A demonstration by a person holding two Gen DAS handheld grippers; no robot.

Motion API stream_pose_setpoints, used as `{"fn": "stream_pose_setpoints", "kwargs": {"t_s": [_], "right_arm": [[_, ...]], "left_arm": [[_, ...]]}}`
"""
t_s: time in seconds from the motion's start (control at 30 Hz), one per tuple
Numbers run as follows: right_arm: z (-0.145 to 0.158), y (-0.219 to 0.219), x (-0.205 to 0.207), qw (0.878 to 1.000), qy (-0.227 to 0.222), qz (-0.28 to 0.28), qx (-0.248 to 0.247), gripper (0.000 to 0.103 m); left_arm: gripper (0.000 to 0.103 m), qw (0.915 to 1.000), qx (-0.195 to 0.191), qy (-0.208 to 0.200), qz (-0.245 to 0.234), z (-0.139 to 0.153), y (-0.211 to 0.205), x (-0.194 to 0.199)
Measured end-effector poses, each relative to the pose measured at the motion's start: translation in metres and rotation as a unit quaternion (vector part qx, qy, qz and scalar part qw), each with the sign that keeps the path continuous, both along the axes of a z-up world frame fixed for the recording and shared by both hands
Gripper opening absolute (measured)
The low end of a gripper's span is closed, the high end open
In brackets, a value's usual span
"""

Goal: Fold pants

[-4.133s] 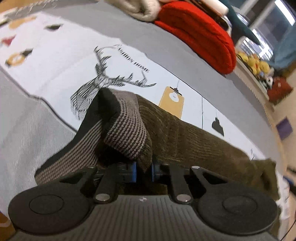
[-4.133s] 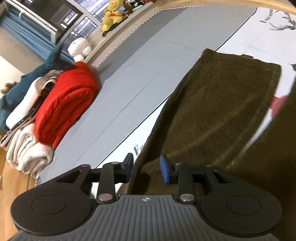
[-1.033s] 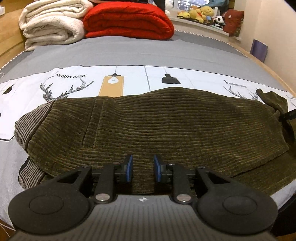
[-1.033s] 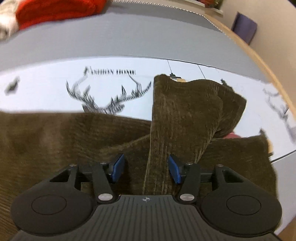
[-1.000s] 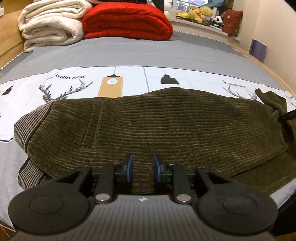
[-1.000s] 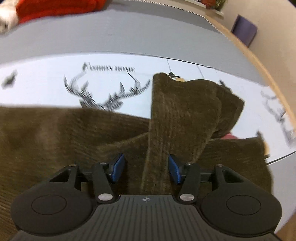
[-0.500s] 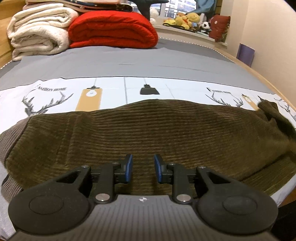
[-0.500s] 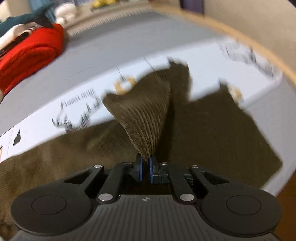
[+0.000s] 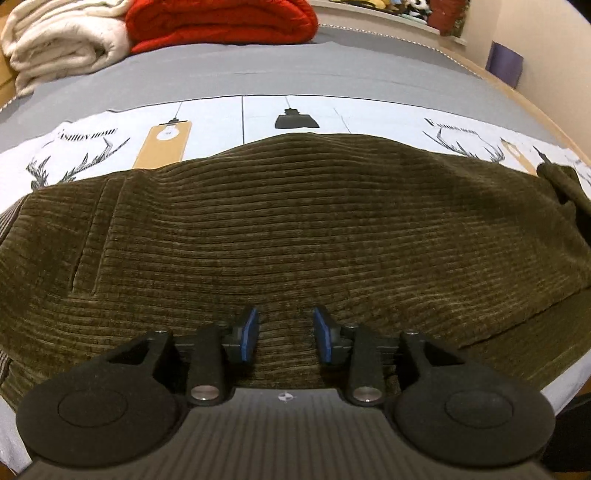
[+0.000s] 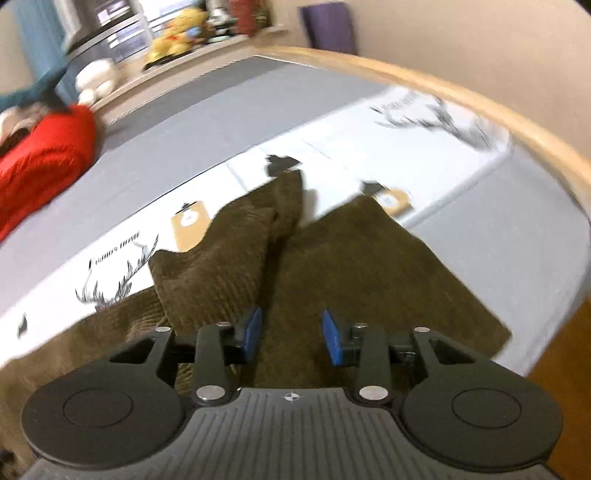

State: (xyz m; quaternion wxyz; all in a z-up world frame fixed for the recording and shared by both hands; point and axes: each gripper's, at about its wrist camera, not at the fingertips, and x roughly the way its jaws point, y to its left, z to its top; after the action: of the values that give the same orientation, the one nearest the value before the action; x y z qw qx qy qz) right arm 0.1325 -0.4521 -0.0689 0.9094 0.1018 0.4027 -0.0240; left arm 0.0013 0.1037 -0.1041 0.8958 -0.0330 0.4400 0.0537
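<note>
Olive-brown corduroy pants [image 9: 295, 236] lie folded lengthwise across the printed sheet, waistband end at the left. My left gripper [image 9: 285, 334] is open and empty, low over the near edge of the pants. In the right wrist view the leg ends [image 10: 369, 273] lie flat, with one leg's end [image 10: 229, 254] rumpled and folded back on the left. My right gripper [image 10: 291, 336] is open and empty just above the leg ends.
A red blanket [image 9: 221, 18] and a white blanket [image 9: 62, 37] are stacked at the far side of the bed. The wooden bed edge [image 10: 480, 110] curves along the right. Plush toys [image 10: 173, 40] sit on a far shelf. A purple item [image 9: 504, 68] stands by the wall.
My right gripper had shut on a leg end half a second ago and lifted it; now it is open and the leg end lies dropped on the pants. My left gripper moved slightly closer.
</note>
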Motion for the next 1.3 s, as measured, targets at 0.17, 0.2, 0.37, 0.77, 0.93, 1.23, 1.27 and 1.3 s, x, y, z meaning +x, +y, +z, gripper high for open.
{"fn": "stream_pose_setpoints", "kwargs": {"t_s": [0.17, 0.2, 0.37, 0.77, 0.93, 1.23, 1.27, 1.3], "right_arm": [[-0.005, 0.056, 0.026, 0.990, -0.016, 0.098, -0.101, 0.046], [-0.006, 0.066, 0.029, 0.987, -0.015, 0.116, -0.114, 0.047], [-0.022, 0.117, 0.056, 0.962, -0.001, 0.181, -0.204, 0.048], [-0.006, 0.107, 0.072, 0.971, -0.031, 0.127, -0.200, 0.007], [0.041, -0.004, 0.023, 0.989, -0.087, -0.109, -0.046, 0.006], [-0.042, -0.125, -0.034, 0.915, 0.095, -0.323, 0.222, 0.009], [-0.050, -0.129, -0.034, 0.906, 0.104, -0.329, 0.247, 0.013], [-0.053, -0.131, -0.033, 0.902, 0.109, -0.335, 0.249, 0.013]], "left_arm": [[0.038, 1.0000, -0.004, -0.003, -0.007, -0.002, 0.003, -0.001], [0.038, 0.9999, -0.005, -0.004, -0.009, -0.002, 0.003, -0.002], [0.038, 0.9998, 0.000, -0.007, -0.016, -0.002, 0.002, -0.004], [0.038, 0.9998, -0.001, -0.011, -0.016, -0.001, 0.001, -0.008], [0.038, 0.9998, -0.012, -0.011, -0.008, 0.004, 0.004, -0.007], [0.038, 0.9977, -0.058, -0.032, 0.017, 0.023, 0.017, -0.013], [0.038, 0.9971, -0.062, -0.038, 0.022, 0.027, 0.019, -0.015], [0.038, 0.9965, -0.065, -0.044, 0.027, 0.030, 0.022, -0.016]]}}
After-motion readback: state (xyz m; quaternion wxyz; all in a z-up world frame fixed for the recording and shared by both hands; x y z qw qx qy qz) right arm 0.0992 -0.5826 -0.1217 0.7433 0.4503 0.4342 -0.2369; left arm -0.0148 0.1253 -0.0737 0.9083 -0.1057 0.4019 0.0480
